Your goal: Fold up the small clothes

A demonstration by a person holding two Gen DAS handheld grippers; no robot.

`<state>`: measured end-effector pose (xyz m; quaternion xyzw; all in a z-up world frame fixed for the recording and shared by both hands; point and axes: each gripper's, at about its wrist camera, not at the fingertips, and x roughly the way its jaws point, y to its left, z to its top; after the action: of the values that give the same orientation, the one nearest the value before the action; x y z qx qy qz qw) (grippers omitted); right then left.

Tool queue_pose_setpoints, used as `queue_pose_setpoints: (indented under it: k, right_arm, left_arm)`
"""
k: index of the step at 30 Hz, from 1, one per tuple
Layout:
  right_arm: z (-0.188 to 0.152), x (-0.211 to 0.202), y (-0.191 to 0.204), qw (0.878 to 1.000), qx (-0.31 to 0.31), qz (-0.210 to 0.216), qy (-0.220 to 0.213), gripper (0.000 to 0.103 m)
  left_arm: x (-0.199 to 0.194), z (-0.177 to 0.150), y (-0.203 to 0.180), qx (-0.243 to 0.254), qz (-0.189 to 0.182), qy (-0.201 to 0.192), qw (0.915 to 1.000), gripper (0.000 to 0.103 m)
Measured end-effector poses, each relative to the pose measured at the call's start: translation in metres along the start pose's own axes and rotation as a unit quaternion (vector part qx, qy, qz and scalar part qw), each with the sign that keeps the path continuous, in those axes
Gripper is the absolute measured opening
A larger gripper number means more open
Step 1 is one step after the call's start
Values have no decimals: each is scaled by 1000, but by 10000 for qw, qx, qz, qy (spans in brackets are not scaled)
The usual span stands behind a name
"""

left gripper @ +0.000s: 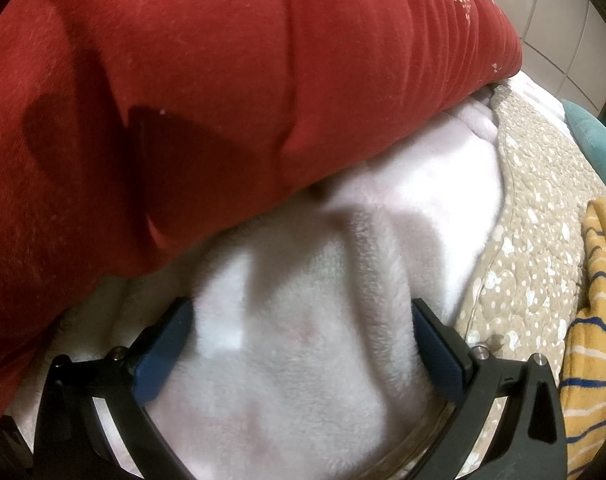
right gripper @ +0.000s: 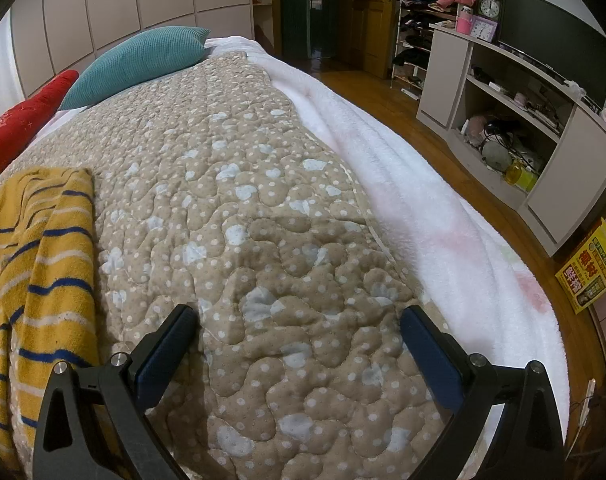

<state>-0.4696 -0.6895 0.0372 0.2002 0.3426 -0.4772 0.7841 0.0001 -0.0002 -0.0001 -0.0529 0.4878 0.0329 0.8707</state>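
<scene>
A small yellow garment with blue and white stripes lies crumpled on the beige quilt at the left of the right wrist view; it also shows at the right edge of the left wrist view. My right gripper is open and empty above the quilt, to the right of the garment. My left gripper is open and empty over the white fleece blanket, close under a red pillow, well left of the garment.
A teal pillow and the red pillow lie at the bed's head. The white blanket runs along the bed's right edge. A wooden floor, a shelf unit and a yellow box are to the right.
</scene>
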Motion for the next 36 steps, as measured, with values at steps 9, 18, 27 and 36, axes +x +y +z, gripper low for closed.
queue_pose_setpoints:
  k: [9,18,27,36]
  right_arm:
    - [0,-1,0,10000,1,-1,0,103]
    - [1,-1,1,10000,1,-1,0,103]
    - [1,-1,1,10000,5,-2,5,103]
    - [9,4,-8,9987,139,80,485,103]
  left_arm:
    - [0,0,0,0,0,0,10000,103]
    - [0,0,0,0,1,-1,10000,103]
    - [7,5,-3,70,80,141,9998,103]
    - [-25,-1,-3,-103,275,65,9995,103]
